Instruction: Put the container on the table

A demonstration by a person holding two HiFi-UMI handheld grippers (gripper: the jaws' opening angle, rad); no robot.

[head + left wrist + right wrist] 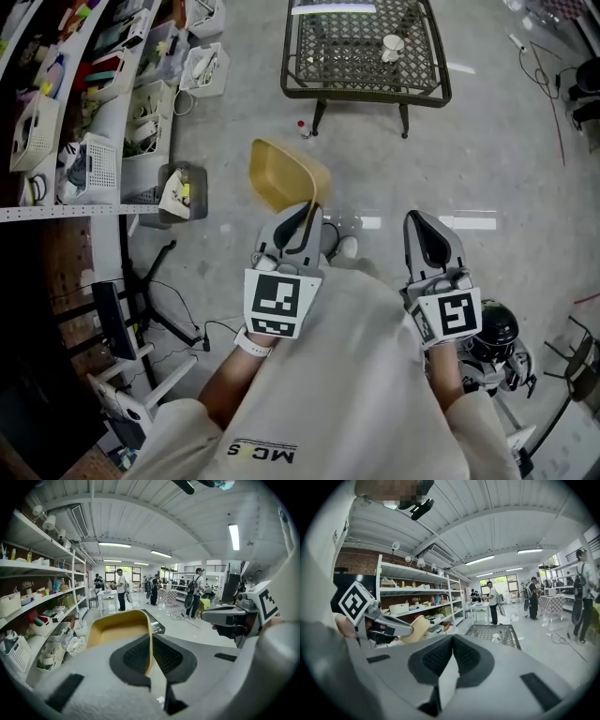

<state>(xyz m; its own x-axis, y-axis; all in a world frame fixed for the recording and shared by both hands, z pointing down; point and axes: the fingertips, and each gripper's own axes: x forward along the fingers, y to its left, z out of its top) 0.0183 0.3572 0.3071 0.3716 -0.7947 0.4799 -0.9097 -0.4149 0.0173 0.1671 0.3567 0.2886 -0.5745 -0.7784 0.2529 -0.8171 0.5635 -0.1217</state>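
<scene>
A yellow plastic container point(284, 176) hangs tilted in the air above the floor, and my left gripper point(305, 212) is shut on its rim. In the left gripper view the container point(117, 629) opens toward the camera, its wall pinched between the pads of that gripper point(150, 644). My right gripper point(427, 228) is held alongside, shut, with nothing in it; its pads meet in the right gripper view point(452, 644). The dark metal mesh table point(323, 58) stands ahead on the floor, also seen past the right gripper point(480, 631). A white cup point(392, 45) sits on it.
Shelves point(112, 103) loaded with white baskets and boxes run along the left. A small bottle point(302, 127) stands by a table leg. Cables point(544, 66) lie at the far right, and a black round object point(494, 325) by my right side. Several people point(121, 588) stand far off.
</scene>
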